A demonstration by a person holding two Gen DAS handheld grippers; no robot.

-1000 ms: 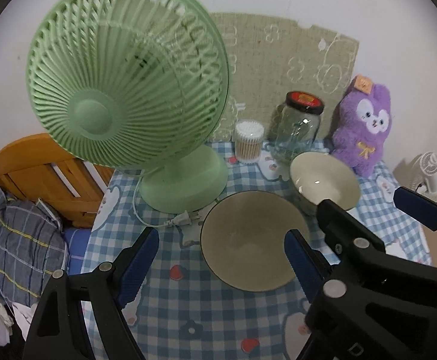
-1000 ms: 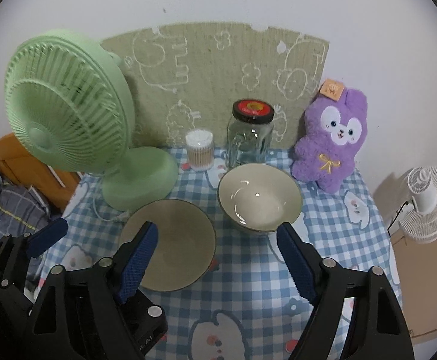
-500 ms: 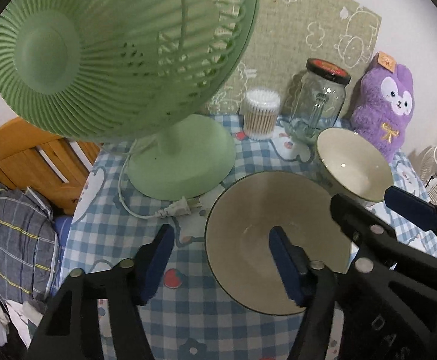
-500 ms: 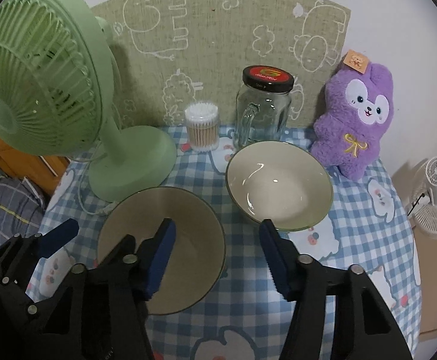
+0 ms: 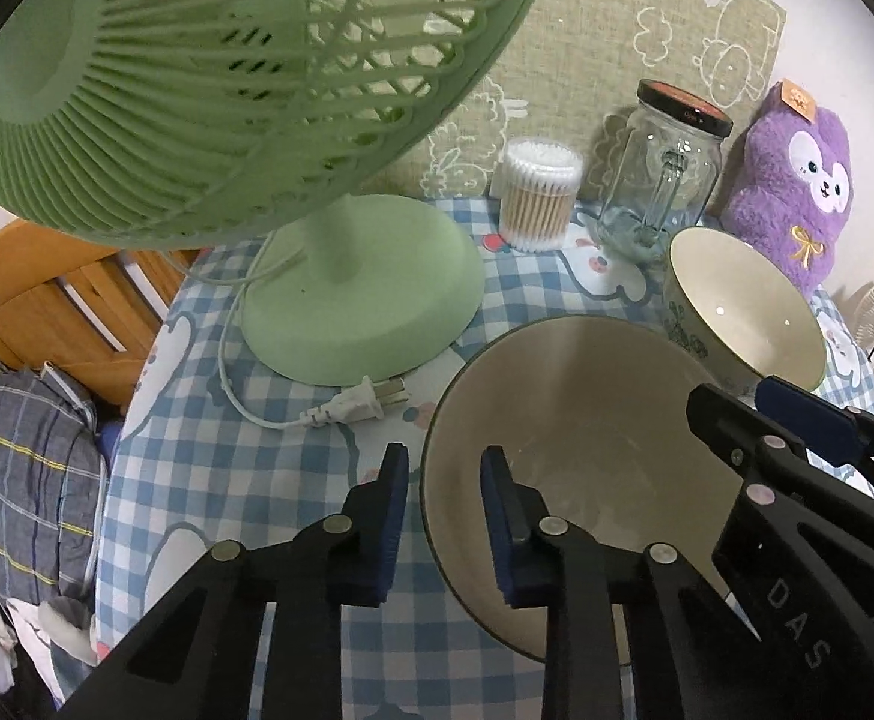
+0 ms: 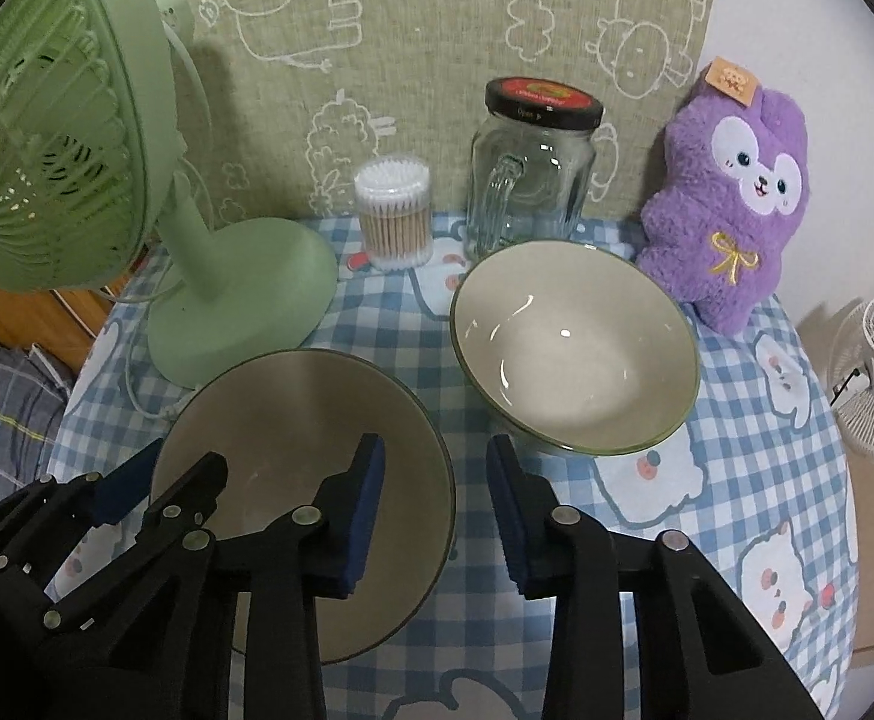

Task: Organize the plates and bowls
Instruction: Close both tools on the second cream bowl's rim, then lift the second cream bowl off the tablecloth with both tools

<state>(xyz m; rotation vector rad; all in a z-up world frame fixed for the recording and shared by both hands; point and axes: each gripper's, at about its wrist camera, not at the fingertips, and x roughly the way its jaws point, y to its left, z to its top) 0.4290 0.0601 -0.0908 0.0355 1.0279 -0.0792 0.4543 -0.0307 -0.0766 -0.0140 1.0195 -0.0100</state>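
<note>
A shallow cream bowl (image 5: 581, 420) with a dark rim sits on the blue checked tablecloth, also in the right wrist view (image 6: 293, 420). A deeper cream bowl (image 6: 575, 348) stands to its right, seen in the left wrist view too (image 5: 743, 306). My left gripper (image 5: 443, 516) is open with a narrow gap and straddles the shallow bowl's left rim: one finger outside, one inside. My right gripper (image 6: 434, 498) is open and empty, low over the cloth between the two bowls, its left finger over the shallow bowl's right edge.
A green desk fan (image 6: 65, 138) stands at the left, its base (image 5: 359, 294) and loose plug (image 5: 353, 405) close to the shallow bowl. A cotton swab tub (image 6: 394, 213), glass jar (image 6: 533, 168) and purple plush (image 6: 737, 198) line the back. Table edges drop off left and right.
Both grippers moved forward and down toward the bowls and narrowed their jaws. The left gripper's fingers came to straddle the shallow bowl's left rim.
</note>
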